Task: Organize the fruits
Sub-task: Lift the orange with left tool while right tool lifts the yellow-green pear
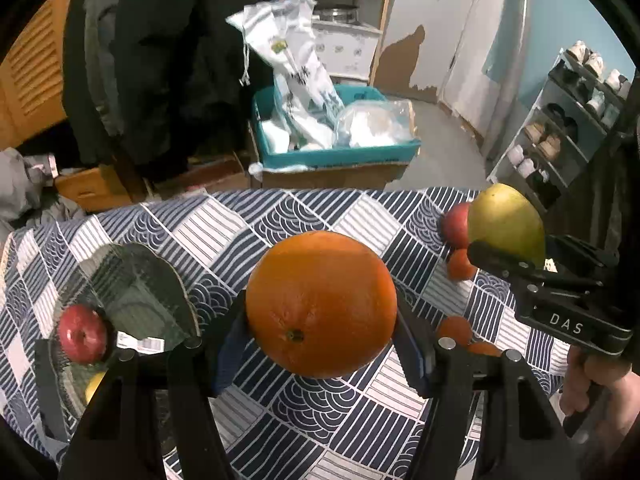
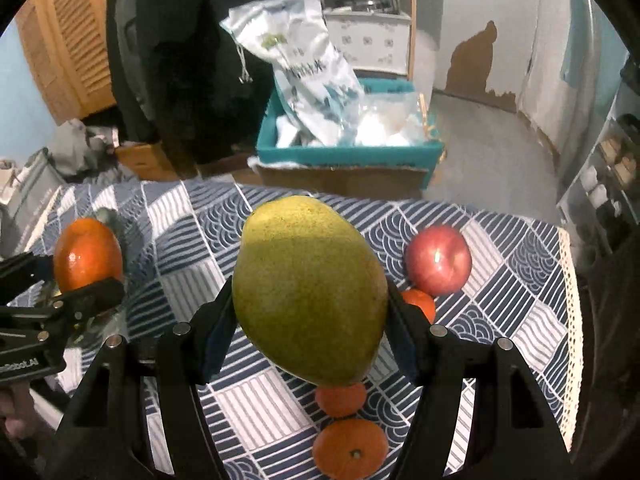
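My left gripper (image 1: pixel 321 312) is shut on a large orange (image 1: pixel 320 304) and holds it above the patterned tablecloth (image 1: pixel 248 224). The orange also shows in the right wrist view (image 2: pixel 88 254). My right gripper (image 2: pixel 310 304) is shut on a green-yellow mango (image 2: pixel 310 290) above the table; the mango also shows in the left wrist view (image 1: pixel 506 222). A glass bowl (image 1: pixel 136 292) at the left holds a red apple (image 1: pixel 83 334) and a yellow fruit (image 1: pixel 95 386). A second red apple (image 2: pixel 438 260) and three small tangerines (image 2: pixel 350 448) lie on the cloth at the right.
Beyond the table's far edge stands a teal box (image 1: pixel 332 156) with white bags on a cardboard carton. A shoe rack (image 1: pixel 568 120) stands at the right. Dark clothes hang at the back left (image 1: pixel 160 40). The cloth's lace edge (image 2: pixel 570 320) marks the table's right side.
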The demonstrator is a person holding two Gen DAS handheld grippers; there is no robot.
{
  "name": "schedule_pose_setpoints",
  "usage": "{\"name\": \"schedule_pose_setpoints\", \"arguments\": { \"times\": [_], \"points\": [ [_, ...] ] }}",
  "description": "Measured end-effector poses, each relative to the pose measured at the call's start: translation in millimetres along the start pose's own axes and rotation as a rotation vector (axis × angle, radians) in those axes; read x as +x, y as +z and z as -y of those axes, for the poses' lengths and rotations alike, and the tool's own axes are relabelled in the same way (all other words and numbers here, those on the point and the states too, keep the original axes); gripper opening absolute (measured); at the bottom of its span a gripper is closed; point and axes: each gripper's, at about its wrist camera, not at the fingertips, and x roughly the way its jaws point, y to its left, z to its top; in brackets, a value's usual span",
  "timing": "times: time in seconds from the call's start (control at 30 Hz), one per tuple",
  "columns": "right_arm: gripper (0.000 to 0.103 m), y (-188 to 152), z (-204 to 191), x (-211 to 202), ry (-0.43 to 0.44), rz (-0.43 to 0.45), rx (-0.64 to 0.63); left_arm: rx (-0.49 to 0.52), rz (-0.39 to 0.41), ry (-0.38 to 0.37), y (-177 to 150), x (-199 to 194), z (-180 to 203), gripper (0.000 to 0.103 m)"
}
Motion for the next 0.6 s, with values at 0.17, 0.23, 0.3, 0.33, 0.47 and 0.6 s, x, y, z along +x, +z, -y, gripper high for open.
{"name": "schedule_pose_setpoints", "arguments": {
  "times": [0.17, 0.23, 0.3, 0.33, 0.47, 0.6],
  "points": [
    [0.068, 7.5, -9.4, -17.4, 0.017, 0.043, -0.014, -0.006, 0.037, -0.004, 3.9, -21.0, -2.6, 0.068],
    [0.068, 10.5, -15.0, -24.5, 0.024, 0.061, -0.024, -0.011, 0.052, -0.009, 5.5, -29.6, -4.2, 0.068],
    [0.068, 12.6, -19.6, -30.6, 0.036, 0.076, -0.031, -0.015, 0.065, -0.008, 6.4, -37.0, -6.1, 0.068],
    [0.068, 14.6, -23.3, -34.9, 0.042, 0.087, -0.036, -0.018, 0.073, -0.006, 7.0, -41.4, -7.4, 0.068],
    [0.068, 20.0, -33.7, -49.9, 0.064, 0.124, -0.046, -0.029, 0.094, -0.003, 7.7, -53.3, -14.5, 0.068],
    [0.068, 25.8, -47.3, -64.4, 0.091, 0.157, -0.064, -0.041, 0.113, 0.007, 6.8, -66.0, -22.5, 0.068]
  ]
}}
